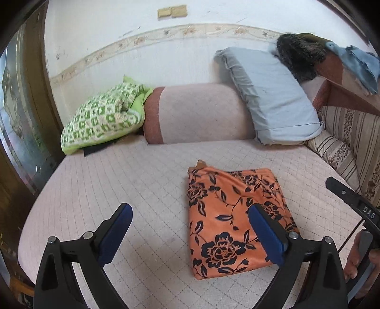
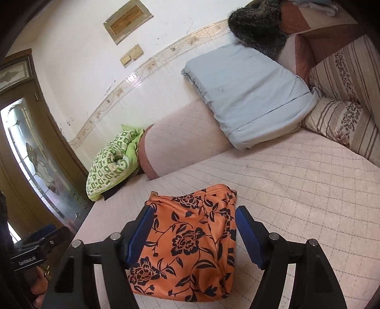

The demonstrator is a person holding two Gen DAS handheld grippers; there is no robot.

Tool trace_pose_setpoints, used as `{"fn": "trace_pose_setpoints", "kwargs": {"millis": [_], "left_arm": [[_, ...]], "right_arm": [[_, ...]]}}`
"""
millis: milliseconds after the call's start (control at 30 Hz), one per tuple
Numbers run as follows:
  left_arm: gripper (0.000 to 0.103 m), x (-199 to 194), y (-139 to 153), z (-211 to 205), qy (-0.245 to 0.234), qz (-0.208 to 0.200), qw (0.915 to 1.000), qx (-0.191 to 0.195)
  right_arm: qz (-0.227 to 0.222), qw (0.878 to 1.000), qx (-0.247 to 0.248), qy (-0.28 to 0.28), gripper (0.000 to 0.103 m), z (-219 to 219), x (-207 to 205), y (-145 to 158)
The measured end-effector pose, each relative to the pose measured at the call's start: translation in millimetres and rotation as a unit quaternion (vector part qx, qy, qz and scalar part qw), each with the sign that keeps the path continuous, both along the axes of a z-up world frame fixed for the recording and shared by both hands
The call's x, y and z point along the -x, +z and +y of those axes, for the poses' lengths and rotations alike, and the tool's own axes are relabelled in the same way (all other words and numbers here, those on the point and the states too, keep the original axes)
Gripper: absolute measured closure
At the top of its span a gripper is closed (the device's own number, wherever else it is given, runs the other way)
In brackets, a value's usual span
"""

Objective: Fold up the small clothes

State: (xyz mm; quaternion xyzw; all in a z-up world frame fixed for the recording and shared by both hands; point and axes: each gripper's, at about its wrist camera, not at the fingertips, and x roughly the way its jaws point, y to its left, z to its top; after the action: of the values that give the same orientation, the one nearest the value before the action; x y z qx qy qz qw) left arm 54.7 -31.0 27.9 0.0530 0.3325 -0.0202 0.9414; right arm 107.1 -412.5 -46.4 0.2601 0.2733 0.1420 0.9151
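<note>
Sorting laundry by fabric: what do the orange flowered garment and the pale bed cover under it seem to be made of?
Orange garment: thin, smooth, slightly shiny printed cloth, probably a synthetic or silky knit; it drapes in soft ripples. Bed cover: matte quilted fabric, likely cotton blend, with stitched diamond lines.

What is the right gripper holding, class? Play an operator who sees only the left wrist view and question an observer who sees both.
Observer: Nothing. The right gripper is open, its pads not pressing the orange floral garment.
Operator: Does the garment's right edge lie flat?
Observer: No. The right wrist view shows it rippled in bunched layers.
Operator: Anything above the wall switches?
Observer: Yes, a framed plaque hangs above the switches.
</note>
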Motion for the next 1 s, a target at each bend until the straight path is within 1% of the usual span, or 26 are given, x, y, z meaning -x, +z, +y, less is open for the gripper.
{"fn": "trace_pose_setpoints", "kwargs": {"millis": [33, 133, 200, 300, 467, 733, 933, 1000], "left_arm": [[0.005, -3.9, -3.8, 3.7, 0.005, 0.011, 0.9999, 0.002], [0.005, -8.7, -11.0, 9.8, 0.022, 0.024, 0.9995, 0.000], [0.005, -12.0, -14.7, 11.2, 0.028, 0.027, 0.9992, -0.004], [0.005, -15.4, -19.4, 10.6, 0.040, 0.025, 0.9986, -0.023], [0.005, -16.3, -23.5, 6.0, 0.039, 0.028, 0.9984, -0.030], [0.005, -12.0, -17.6, -0.9, 0.044, 0.009, 0.9981, -0.041], [0.005, -15.8, -31.4, -1.3, 0.041, 0.026, 0.9977, -0.047], [0.005, -21.2, -35.4, -0.8, 0.038, 0.023, 0.9973, -0.058]], "right_arm": [[0.005, 1.000, 0.000, 0.000, 0.029, -0.2, -1.0, -1.4], [0.010, 1.000, 0.002, -0.001, 0.029, -1.7, -2.1, -2.7], [0.010, 1.000, 0.000, -0.002, 0.029, -4.0, -1.9, -2.7], [0.011, 1.000, 0.000, -0.002, 0.029, -5.2, -1.9, -2.8], [0.016, 1.000, 0.007, 0.002, 0.029, -1.8, -2.9, -4.2], [0.021, 1.000, 0.001, 0.000, 0.029, -1.9, -8.5, -7.5], [0.031, 0.999, 0.004, 0.005, 0.029, 1.9, -11.0, -12.5], [0.032, 0.999, 0.007, 0.006, 0.029, 3.5, -11.4, -13.3]]}}
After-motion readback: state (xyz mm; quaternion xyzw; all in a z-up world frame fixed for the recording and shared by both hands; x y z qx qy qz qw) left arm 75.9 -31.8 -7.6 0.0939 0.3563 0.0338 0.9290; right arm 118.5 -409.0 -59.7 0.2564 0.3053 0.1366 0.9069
